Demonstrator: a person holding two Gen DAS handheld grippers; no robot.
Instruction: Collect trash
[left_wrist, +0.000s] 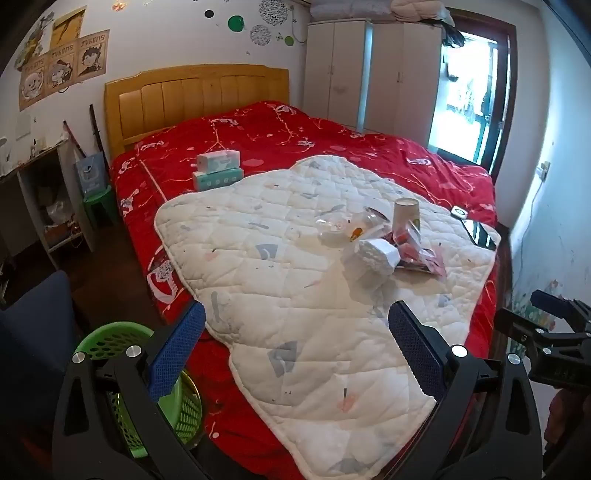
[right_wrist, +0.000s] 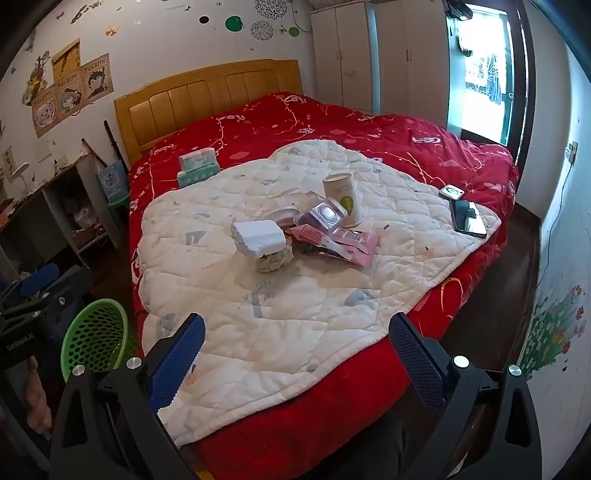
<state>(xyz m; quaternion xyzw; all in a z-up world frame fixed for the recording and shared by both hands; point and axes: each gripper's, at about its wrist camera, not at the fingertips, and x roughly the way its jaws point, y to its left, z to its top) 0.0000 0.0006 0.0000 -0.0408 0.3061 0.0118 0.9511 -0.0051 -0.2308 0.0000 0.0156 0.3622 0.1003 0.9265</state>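
A heap of trash lies on a white quilted pad (left_wrist: 295, 295) (right_wrist: 258, 314) on the red bed. It holds a white foam block (left_wrist: 378, 254) (right_wrist: 260, 240), a paper cup (left_wrist: 405, 214) (right_wrist: 340, 194), clear plastic packaging (left_wrist: 334, 225) (right_wrist: 325, 216) and pink wrappers (right_wrist: 347, 245) (left_wrist: 421, 256). A green perforated basket (left_wrist: 173, 398) (right_wrist: 94, 338) stands on the floor by the bed's near left corner. My left gripper (left_wrist: 297, 350) is open over the pad's near edge, well short of the heap. My right gripper (right_wrist: 297, 354) is open too, nothing between its fingers.
Two tissue packs (left_wrist: 218, 171) (right_wrist: 197, 166) are stacked near the headboard. A phone (right_wrist: 469, 218) (left_wrist: 480, 232) and a small white device (right_wrist: 451, 192) lie at the pad's right edge. A desk (left_wrist: 40, 192), a blue chair (left_wrist: 33, 332), a wardrobe (left_wrist: 369, 74) and a doorway surround the bed.
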